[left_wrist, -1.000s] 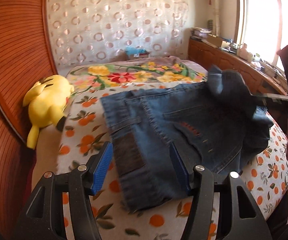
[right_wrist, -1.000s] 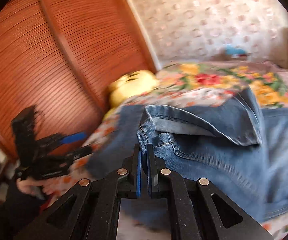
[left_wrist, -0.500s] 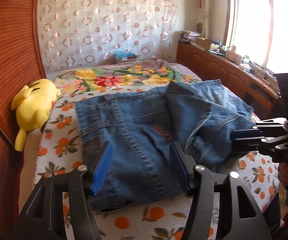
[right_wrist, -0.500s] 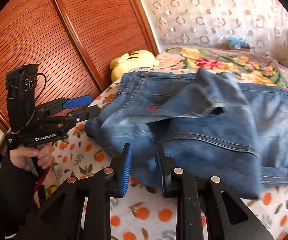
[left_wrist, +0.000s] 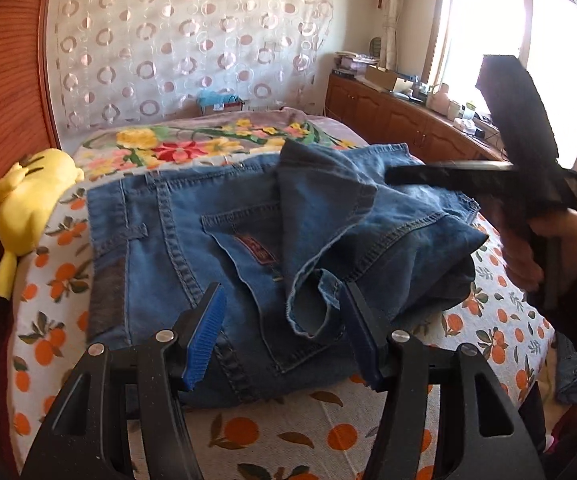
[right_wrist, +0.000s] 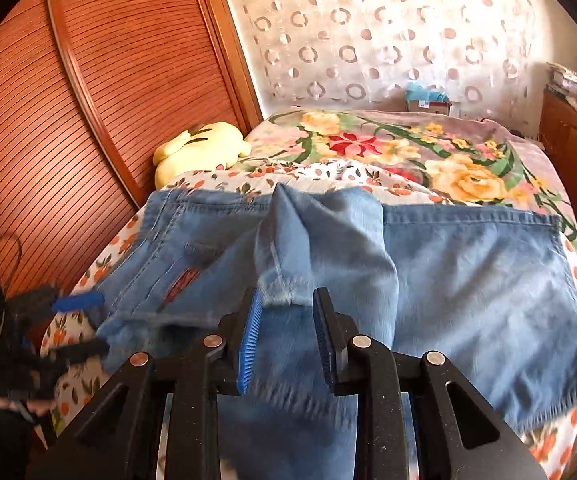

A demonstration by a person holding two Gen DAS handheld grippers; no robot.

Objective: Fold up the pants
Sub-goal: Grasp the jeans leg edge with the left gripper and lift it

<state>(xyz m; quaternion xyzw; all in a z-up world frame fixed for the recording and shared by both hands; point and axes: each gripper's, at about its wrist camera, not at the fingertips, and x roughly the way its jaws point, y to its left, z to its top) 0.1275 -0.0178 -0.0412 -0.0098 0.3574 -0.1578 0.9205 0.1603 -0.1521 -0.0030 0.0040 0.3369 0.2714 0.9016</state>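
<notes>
Blue jeans [left_wrist: 192, 248] lie across the bed, seat and back pocket up, with one leg thrown over them in a loose heap. Its frayed hem [left_wrist: 312, 312] curls up just ahead of my left gripper [left_wrist: 284, 320], which hovers open over the near edge of the denim. In the right wrist view the jeans [right_wrist: 468, 280] spread wide, and the leg's hem [right_wrist: 284, 292] lies just beyond my right gripper [right_wrist: 288, 332]. Its jaws are opening and the pads do not press the cloth. The left gripper [right_wrist: 84, 324] shows blurred at the jeans' left corner.
A yellow plush toy [left_wrist: 28, 208] sits at the bed's left edge against slatted wooden doors [right_wrist: 88, 100]. A floral blanket [left_wrist: 192, 144] covers the far bed. Wooden cabinets [left_wrist: 400, 120] with clutter run under the window. The orange-print sheet [left_wrist: 288, 432] shows at the near edge.
The right gripper, shut on the leg's hem a second ago, has opened and let it fall onto the jeans. The left gripper has shifted along the near edge, still open.
</notes>
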